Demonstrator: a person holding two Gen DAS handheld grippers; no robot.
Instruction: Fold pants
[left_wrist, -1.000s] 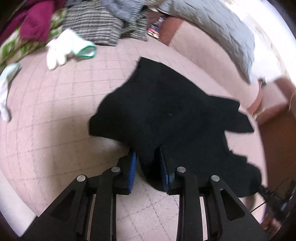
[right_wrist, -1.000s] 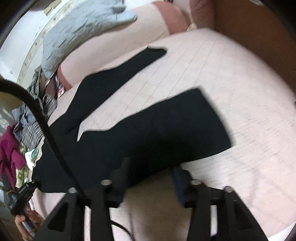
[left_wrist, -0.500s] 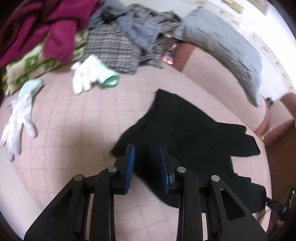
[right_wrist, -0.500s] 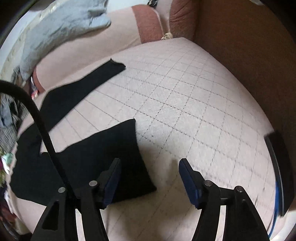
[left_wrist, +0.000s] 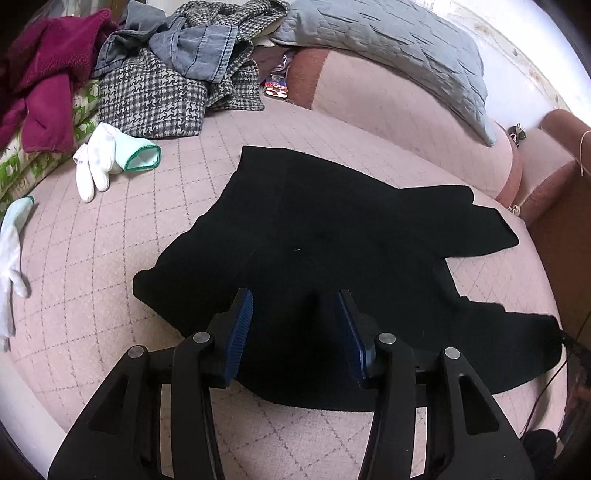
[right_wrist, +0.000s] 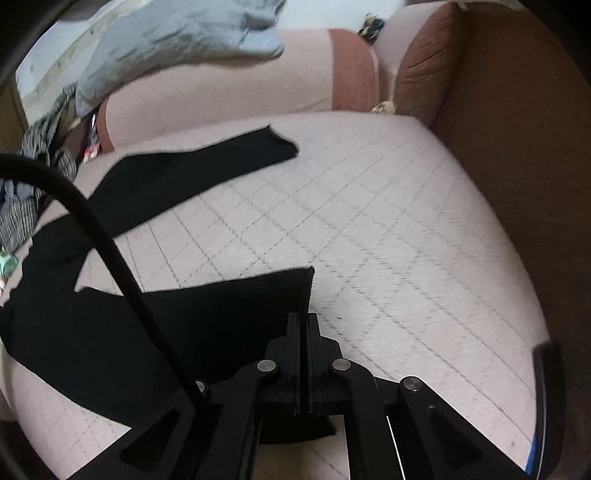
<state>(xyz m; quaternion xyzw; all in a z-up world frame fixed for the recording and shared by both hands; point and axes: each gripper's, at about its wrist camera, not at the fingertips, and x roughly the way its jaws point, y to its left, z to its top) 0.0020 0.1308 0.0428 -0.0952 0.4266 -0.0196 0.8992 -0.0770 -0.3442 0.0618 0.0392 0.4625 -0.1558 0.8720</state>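
Note:
Black pants (left_wrist: 332, 236) lie spread on a pink quilted bed, waist toward the upper left, two legs splayed to the right. My left gripper (left_wrist: 295, 325) is open, its blue pads (left_wrist: 242, 325) straddling the near waist edge of the pants. In the right wrist view the pants (right_wrist: 147, 332) show two legs: the far leg (right_wrist: 207, 170) runs up to the right, the near leg ends at a cuff (right_wrist: 299, 291). My right gripper (right_wrist: 303, 321) is shut on that near cuff edge.
A pile of clothes (left_wrist: 155, 74) and white gloves (left_wrist: 107, 158) lie at the upper left of the bed. A grey quilted pillow (left_wrist: 388, 48) rests on the pink bolster (right_wrist: 221, 96). A brown wall or headboard (right_wrist: 517, 129) borders the right side. A black cable (right_wrist: 110, 251) crosses the right view.
My left gripper has opened wider over the waist edge. My right gripper was open beside the near leg's cuff and has now closed on the cuff edge.

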